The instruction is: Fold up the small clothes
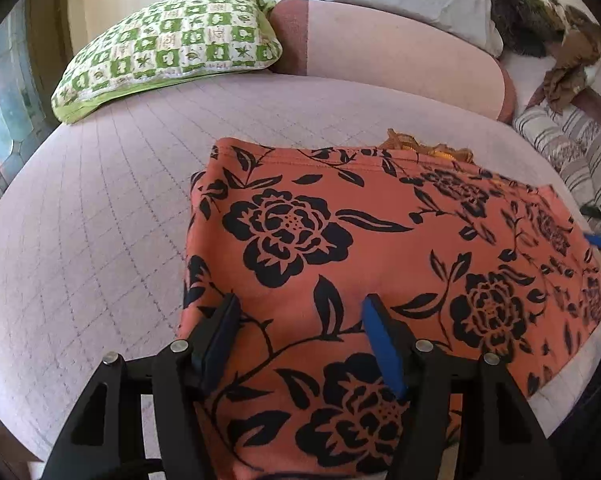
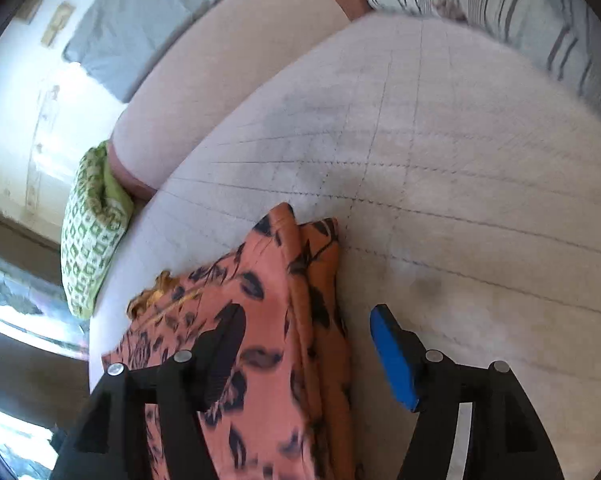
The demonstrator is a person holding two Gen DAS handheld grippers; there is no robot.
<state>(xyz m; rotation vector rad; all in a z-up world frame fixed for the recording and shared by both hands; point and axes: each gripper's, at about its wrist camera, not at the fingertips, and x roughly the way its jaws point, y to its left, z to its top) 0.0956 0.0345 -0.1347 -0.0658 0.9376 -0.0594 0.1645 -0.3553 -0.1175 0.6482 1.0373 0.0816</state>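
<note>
An orange garment with black flowers lies folded flat on the pale quilted bed. My left gripper is open, just above the garment's near left part, holding nothing. In the right wrist view the garment's folded right edge runs between the fingers of my right gripper, which is open; its left finger is over the cloth and its blue pad is over bare quilt. The right gripper's blue tip shows at the garment's right edge in the left wrist view.
A green patterned pillow lies at the far left of the bed, also seen in the right wrist view. A pink bolster runs along the back. Striped bedding and a brown crumpled cloth sit at the right.
</note>
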